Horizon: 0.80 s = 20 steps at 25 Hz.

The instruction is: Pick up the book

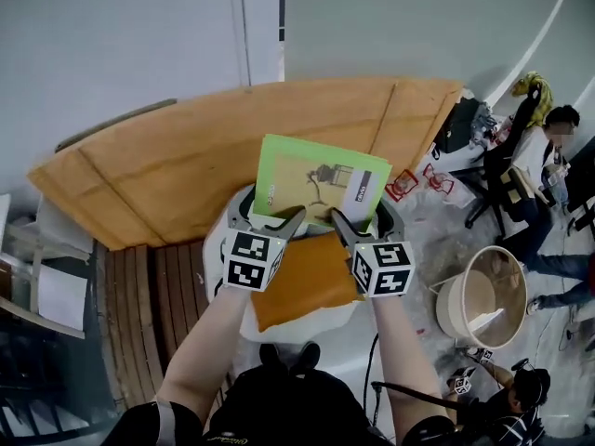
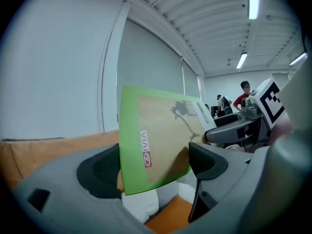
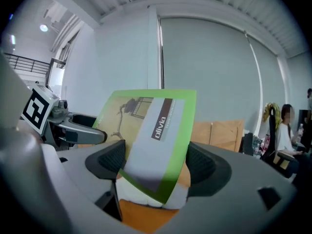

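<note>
A thin green book (image 1: 321,182) with a tan cover picture is held in the air over an orange cushion (image 1: 305,279). My left gripper (image 1: 270,217) has the book's lower left corner (image 2: 146,150) between its wide-set jaws. My right gripper (image 1: 366,217) holds the lower right corner (image 3: 156,140) the same way. In both gripper views the cover faces the camera and spans the gap between the pads. The two grippers sit side by side, almost touching. The book's bottom edge is hidden behind the fingers in the head view.
The cushion lies on a white stool (image 1: 288,328). A curved wooden counter (image 1: 186,161) runs behind it, with slatted wood (image 1: 153,291) to the left. At the right are a round tub (image 1: 483,297), an office chair (image 1: 507,179) and seated people.
</note>
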Motion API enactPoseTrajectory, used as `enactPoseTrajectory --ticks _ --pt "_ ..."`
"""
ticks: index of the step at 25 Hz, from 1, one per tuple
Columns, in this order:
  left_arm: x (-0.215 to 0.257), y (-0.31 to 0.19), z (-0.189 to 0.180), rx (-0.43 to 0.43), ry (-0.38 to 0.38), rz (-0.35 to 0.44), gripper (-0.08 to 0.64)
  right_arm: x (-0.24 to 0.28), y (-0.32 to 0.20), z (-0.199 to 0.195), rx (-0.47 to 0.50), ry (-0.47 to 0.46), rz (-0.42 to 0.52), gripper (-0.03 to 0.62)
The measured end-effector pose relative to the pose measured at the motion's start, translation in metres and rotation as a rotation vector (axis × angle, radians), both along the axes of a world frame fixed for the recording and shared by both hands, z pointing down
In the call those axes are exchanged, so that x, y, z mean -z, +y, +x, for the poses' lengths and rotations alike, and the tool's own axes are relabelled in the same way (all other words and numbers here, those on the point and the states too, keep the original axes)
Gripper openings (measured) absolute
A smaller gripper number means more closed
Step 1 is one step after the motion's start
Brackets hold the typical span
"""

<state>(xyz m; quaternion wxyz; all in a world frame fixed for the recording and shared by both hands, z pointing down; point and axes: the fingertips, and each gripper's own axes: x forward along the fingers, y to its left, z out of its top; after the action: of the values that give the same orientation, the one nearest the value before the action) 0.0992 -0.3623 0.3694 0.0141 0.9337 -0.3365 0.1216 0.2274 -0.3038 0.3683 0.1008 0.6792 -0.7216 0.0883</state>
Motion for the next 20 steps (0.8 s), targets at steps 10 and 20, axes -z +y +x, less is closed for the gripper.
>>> enactPoseTrajectory --ticks 10,20 --pt "0.131 0.018 -0.036 0.050 0.149 0.259 0.430 0.138 0.012 -0.033 0.044 0.149 0.285 0.370" --pt "0.162 0.021 -0.058 0.071 0.187 0.319 0.430 0.172 0.014 -0.056 0.057 0.204 0.371 0.371"
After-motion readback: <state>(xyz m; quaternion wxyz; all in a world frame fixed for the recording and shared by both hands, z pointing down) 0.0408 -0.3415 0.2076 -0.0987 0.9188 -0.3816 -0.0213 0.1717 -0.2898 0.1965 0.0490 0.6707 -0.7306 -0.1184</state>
